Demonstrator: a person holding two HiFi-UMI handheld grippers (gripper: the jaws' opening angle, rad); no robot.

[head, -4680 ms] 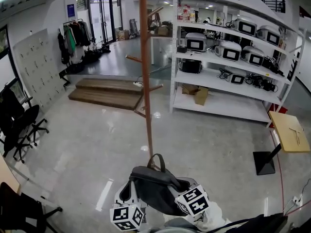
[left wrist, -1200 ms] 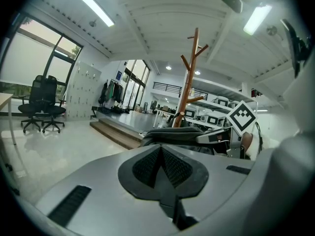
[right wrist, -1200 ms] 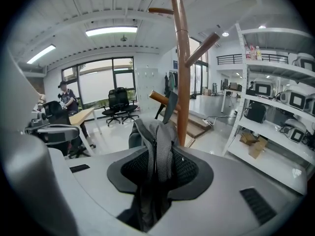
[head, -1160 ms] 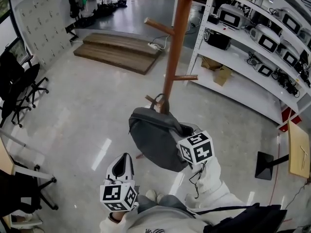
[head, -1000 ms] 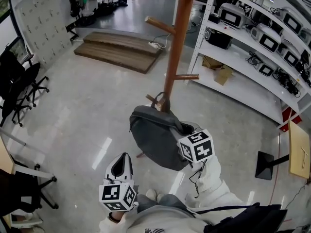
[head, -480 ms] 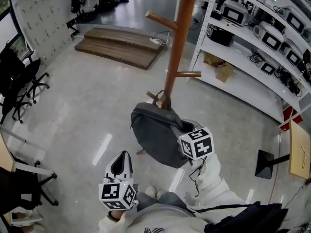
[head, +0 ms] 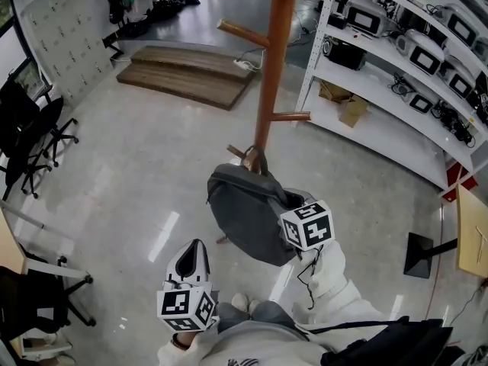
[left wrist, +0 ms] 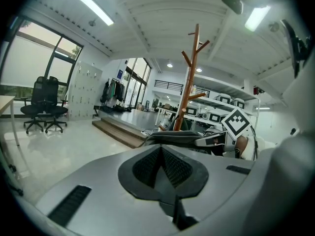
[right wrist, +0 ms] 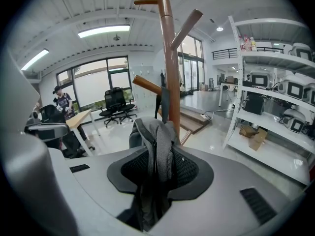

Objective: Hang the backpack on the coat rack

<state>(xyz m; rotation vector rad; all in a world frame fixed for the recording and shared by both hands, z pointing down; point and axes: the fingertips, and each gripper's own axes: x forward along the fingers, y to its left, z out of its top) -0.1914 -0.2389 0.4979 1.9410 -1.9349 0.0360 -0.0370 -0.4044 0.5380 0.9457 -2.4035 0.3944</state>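
The brown coat rack (head: pixel 271 67) stands just ahead, with one short peg (head: pixel 237 153) low on its pole. A grey backpack (head: pixel 248 216) hangs in the air in front of it, its top loop (head: pixel 252 158) right by that low peg; whether the loop is over the peg I cannot tell. My right gripper (head: pixel 288 202) is shut on the backpack's upper fabric (right wrist: pixel 156 146), with the pole (right wrist: pixel 170 58) close behind it. My left gripper (head: pixel 195 244) hangs lower left, apart from the bag, shut and empty (left wrist: pixel 161 154).
White shelving (head: pixel 396 52) with several appliances runs along the right. A low wooden platform (head: pixel 191 75) lies behind the rack and office chairs (head: pixel 30 136) stand at the left. A black stand base (head: pixel 423 254) sits at the right. My shoes (head: pixel 240 303) are below.
Since the earliest frame I have come up close to the rack and the left gripper has left the backpack. Over the last second hardly anything has shifted.
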